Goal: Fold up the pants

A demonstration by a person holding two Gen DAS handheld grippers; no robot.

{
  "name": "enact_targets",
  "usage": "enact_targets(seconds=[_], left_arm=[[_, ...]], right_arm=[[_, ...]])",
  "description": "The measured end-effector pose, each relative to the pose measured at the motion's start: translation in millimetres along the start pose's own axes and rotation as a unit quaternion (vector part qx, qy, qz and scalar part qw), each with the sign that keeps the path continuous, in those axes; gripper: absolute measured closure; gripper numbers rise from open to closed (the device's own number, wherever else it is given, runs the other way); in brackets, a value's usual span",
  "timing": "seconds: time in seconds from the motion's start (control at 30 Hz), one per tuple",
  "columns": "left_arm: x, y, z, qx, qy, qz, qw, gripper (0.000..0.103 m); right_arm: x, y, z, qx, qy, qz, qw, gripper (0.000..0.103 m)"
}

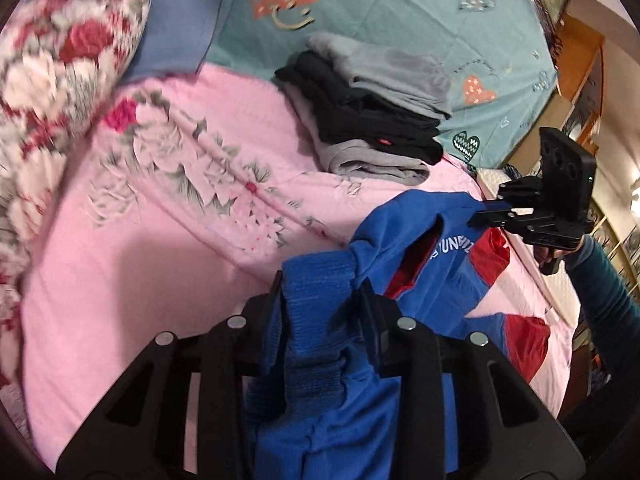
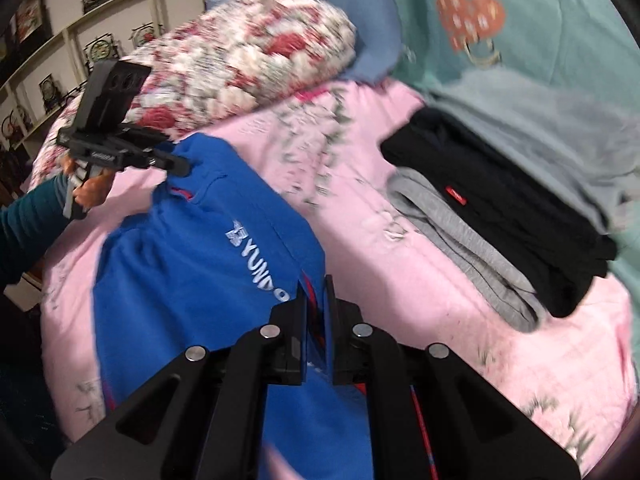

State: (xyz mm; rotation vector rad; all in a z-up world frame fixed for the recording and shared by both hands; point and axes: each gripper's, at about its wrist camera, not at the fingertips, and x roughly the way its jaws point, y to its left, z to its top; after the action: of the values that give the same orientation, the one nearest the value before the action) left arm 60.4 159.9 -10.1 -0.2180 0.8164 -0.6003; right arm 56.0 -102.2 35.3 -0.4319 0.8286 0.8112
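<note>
On a bed under a pink floral quilt [image 1: 120,264], a pair of blue fleece track pants with red panels and white lettering [image 2: 192,280] is being held up at two points, partly draping onto the quilt. Going from left to right: a rolled red-and-white floral blanket [image 1: 60,68] is lying at the far left. The left tongs [image 1: 320,300] are closing on a bunched, ribbed blue edge of the pants — likely a cuff or waistband. In the right wrist view, the left tongs are being held by a hand [image 2: 92,192] in a teal sleeve. The right tongs [image 2: 318,316] are pinching a flat blue edge beside the lettering. Farther right, a stack of folded grey and black garments [image 1: 372,112] is sitting against a teal heart-print sheet [image 1: 400,12].

The pants look soft, light and floppy — they will probably sag between grips, so holding the firmer ribbed edges seems wise.
</note>
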Motion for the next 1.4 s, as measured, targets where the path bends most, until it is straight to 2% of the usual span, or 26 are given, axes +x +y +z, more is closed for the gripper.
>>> enact_targets(seconds=[0.13,0.27,0.37,0.47,0.53,0.7,0.8,0.87,0.9,0.93,0.97,1.0,1.03,1.13,1.2,1.23,1.27,1.33,1.4], left_arm=[[-43,-29,-21,0.049,-0.014,0.027,0.9983,0.068],[-65,-43,-62,0.071,0.007,0.047,0.9963,0.068],[-67,-38,-102,0.064,0.043,0.067,0.9947,0.067],[-62,-26,-124,0.038,0.065,0.077,0.9942,0.066],[-59,-19,-131,0.02,0.069,0.078,0.9943,0.065],[-76,-26,-114,0.028,0.008,0.084,0.996,0.065],[-83,-23,-120,0.022,0.021,0.085,0.9959,0.059],[-83,-17,-131,0.016,0.041,0.095,0.9945,0.05],[-83,-12,-140,0.009,0.057,0.097,0.9936,0.049],[-84,-8,-147,0.003,0.067,0.104,0.9923,0.049],[-87,-4,-152,-0.003,0.071,0.118,0.9904,0.051],[-91,-1,-152,-0.011,0.069,0.123,0.9899,0.051],[-98,0,-152,-0.02,0.061,0.121,0.9905,0.051],[-117,-13,-136,-0.018,0.017,0.11,0.9936,0.05],[-121,-31,-119,-0.005,-0.017,0.09,0.9958,0.039],[-119,-38,-113,-0.001,-0.029,0.088,0.9957,0.027],[-112,-45,-106,-0.001,-0.037,0.082,0.9959,0.024],[-92,-52,-103,-0.001,-0.021,0.066,0.9976,0.024],[-61,-50,-117,-0.003,0.034,0.073,0.9967,0.024]], right_arm=[[-27,53,-21,-0.026,-0.019,0.007,0.999,0.097],[-25,112,-49,-0.051,-0.016,0.03,0.998,0.097],[-1,154,-71,-0.076,0.009,0.025,0.997,0.097],[32,180,-90,-0.089,0.054,0.023,0.994,0.097],[40,186,-95,-0.095,0.062,0.014,0.993,0.097],[16,179,-84,-0.047,0.024,0.016,0.998,0.097],[14,186,-92,-0.048,0.031,0.014,0.998,0.096],[27,193,-103,-0.054,0.052,0.014,0.997,0.095],[29,192,-107,-0.05,0.06,0.013,0.997,0.091],[35,193,-110,-0.041,0.07,0.015,0.997,0.078],[37,193,-114,-0.024,0.071,0.02,0.997,0.07],[35,191,-114,-0.007,0.069,0.032,0.997,0.063],[33,189,-114,0.015,0.08,0.064,0.995,0.051],[18,181,-107,0.045,0.05,0.09,0.994,0.047],[11,176,-105,0.066,0.032,0.103,0.992,0.044],[12,173,-105,0.082,0.031,0.105,0.991,0.043],[18,170,-109,0.105,0.045,0.115,0.987,0.043],[30,168,-122,0.137,0.089,0.123,0.979,0.043],[18,161,-122,0.142,0.073,0.127,0.979,0.043]])
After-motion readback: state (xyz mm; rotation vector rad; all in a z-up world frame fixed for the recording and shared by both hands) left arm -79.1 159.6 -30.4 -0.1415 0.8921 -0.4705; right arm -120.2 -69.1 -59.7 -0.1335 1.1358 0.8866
